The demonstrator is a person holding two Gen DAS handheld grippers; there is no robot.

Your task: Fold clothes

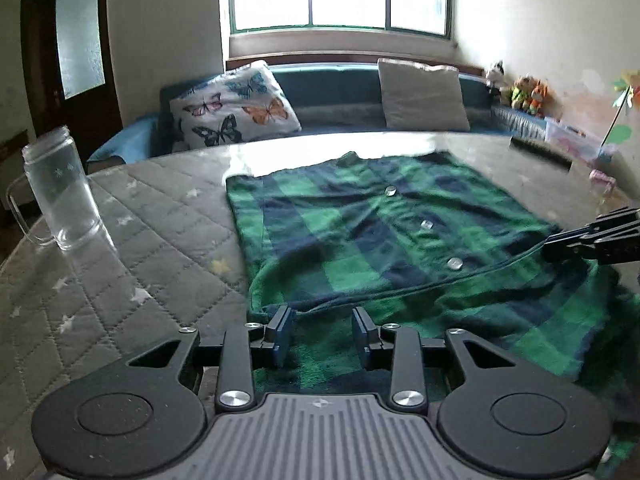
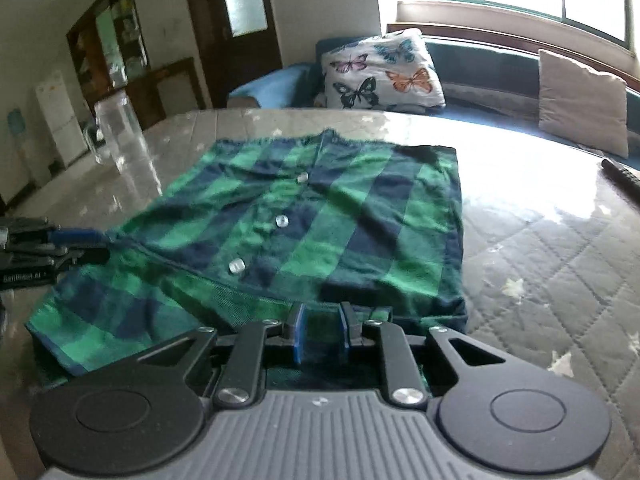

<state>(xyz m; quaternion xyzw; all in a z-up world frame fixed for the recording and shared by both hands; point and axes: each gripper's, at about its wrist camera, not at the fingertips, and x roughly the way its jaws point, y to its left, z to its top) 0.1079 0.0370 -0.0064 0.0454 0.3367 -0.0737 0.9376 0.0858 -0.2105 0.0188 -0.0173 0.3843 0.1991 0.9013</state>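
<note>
Right now the biggest thing before me is the tabletop, covered in a quilted grey cloth with small stars, and I place everything else by it. On its middle lies the one garment I am folding, a green and navy checked shirt, front up, with three pale buttons in a row down its placket. By my judgement the fold is partway: the body lies flat as a neat rectangle with both side edges straight, so the sides look already turned in, while the near end of the cloth still spreads loose and rumpled toward my edge of the tabletop. What is left, I think, is to bring that near part up over the body and smooth it.

One clear glass mug stands near the left edge of the tabletop, well apart from the shirt. One dark remote-like bar lies at the far right edge.

My left gripper hangs over the near left corner of the shirt, jaws spread with nothing pinched. My right gripper sits over the near right corner, jaws set narrowly apart with cloth showing in the gap; I cannot tell whether they grip it.
</note>
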